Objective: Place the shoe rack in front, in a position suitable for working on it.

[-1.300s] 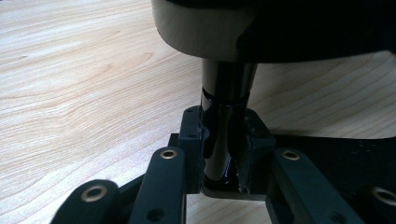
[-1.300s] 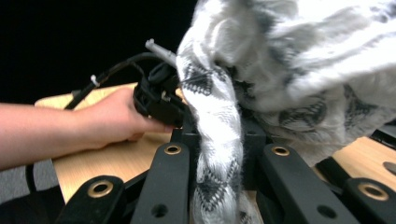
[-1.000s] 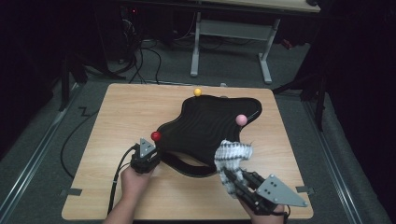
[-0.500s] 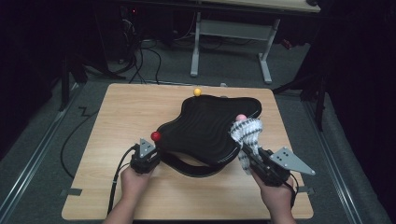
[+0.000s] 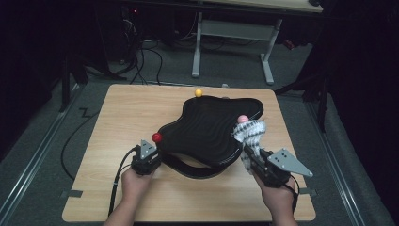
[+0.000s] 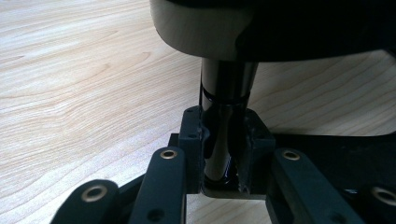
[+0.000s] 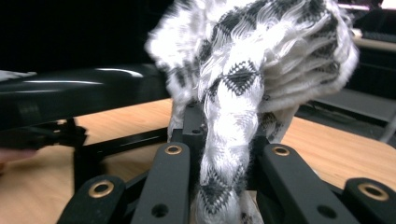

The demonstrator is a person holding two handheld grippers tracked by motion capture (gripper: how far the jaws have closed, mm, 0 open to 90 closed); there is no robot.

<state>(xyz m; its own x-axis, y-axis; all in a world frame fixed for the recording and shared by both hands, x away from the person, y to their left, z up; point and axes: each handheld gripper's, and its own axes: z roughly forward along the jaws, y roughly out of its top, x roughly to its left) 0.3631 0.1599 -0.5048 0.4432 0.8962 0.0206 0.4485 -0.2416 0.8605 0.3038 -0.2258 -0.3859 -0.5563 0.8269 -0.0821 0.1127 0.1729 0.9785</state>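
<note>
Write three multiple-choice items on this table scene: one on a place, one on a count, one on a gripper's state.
1. Where is the black-and-white cloth?
A. at the right side of the black rack, in the right gripper
B. flat on the table's near left corner
C. on the floor

2. How many coloured balls top the black rack?
A. one
B. three
C. five

3. How is the left gripper?
A. wide open over bare wood
B. shut on a rack post
C. holding the cloth

Answers:
1 A: the high view shows the cloth bunched in the right gripper beside the pink ball.
2 B: a red ball, a yellow ball and the pink one.
3 B: the left gripper view shows its jaws clamped on the glossy dark post.
</note>
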